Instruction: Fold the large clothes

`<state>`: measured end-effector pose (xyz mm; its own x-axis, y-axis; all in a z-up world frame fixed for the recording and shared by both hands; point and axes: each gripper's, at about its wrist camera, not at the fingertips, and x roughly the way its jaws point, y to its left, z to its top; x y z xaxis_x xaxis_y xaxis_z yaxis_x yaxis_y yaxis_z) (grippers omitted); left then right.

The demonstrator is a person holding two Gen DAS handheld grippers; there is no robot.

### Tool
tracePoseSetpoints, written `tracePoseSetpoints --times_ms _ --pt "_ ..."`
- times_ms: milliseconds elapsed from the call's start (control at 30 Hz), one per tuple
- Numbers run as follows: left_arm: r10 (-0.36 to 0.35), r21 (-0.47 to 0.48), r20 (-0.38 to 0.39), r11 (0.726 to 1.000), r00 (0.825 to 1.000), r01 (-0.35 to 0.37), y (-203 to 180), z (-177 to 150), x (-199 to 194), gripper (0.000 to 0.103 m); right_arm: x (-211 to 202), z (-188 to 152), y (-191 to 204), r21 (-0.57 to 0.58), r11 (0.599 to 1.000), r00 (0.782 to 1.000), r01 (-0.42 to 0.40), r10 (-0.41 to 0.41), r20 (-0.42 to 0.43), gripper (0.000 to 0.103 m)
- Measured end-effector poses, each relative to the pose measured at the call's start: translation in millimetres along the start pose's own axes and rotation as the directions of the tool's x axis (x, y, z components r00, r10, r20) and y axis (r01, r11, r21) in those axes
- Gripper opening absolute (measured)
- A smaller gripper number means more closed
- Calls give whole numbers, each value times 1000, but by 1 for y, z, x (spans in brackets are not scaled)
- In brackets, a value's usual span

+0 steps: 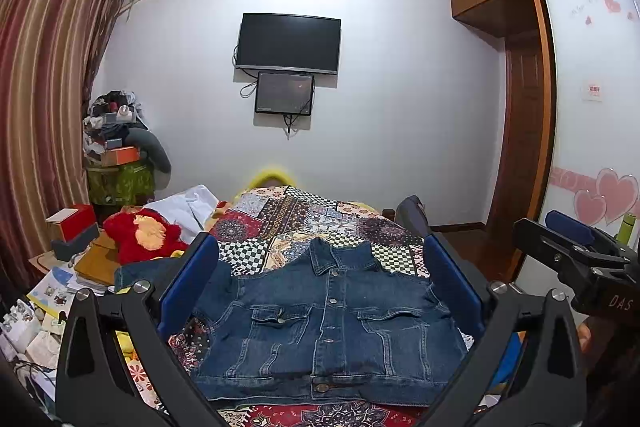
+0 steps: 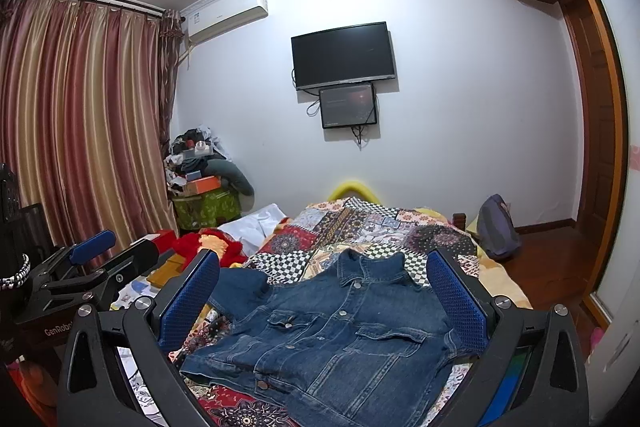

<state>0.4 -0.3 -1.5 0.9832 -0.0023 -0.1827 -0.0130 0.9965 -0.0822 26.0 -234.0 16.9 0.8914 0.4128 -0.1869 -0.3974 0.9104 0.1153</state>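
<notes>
A dark blue denim jacket (image 1: 328,323) lies front up and buttoned on the patchwork bedspread (image 1: 304,219), collar pointing away, one sleeve stretched out to the left. It also shows in the right wrist view (image 2: 340,335). My left gripper (image 1: 320,267) is open and empty, held above the jacket's near hem. My right gripper (image 2: 324,279) is open and empty, above the jacket too. The right gripper shows at the right edge of the left wrist view (image 1: 576,247); the left gripper shows at the left of the right wrist view (image 2: 100,259).
A red plush toy (image 1: 148,235) and white cloth (image 1: 188,207) lie on the bed's left side. Boxes and papers (image 1: 60,287) clutter the left. A grey bag (image 2: 496,227) stands at the bed's right. A wardrobe (image 1: 592,99) is on the right.
</notes>
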Motion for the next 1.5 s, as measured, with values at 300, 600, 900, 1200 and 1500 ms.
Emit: tracePoseSetpoints --times_ms 300,600,900,1200,1500 --pt "0 0 -3 1000 1000 0 -2 2 -1 103 3 3 -3 -1 1000 1000 7 -7 -3 103" --pt "-3 -1 -5 1000 1000 3 -3 2 -1 103 3 3 -4 1 1000 1000 8 -8 -5 103" --pt "-4 -7 -4 1000 1000 4 -4 4 -1 103 3 4 -4 2 1000 1000 8 -8 -5 103" --pt "-5 -7 -2 1000 1000 5 -3 4 -1 103 3 4 -5 4 1000 1000 9 -9 -8 103" --pt "-6 -3 0 1000 1000 6 -1 3 -2 103 4 4 -6 5 1000 1000 9 -9 -9 103"
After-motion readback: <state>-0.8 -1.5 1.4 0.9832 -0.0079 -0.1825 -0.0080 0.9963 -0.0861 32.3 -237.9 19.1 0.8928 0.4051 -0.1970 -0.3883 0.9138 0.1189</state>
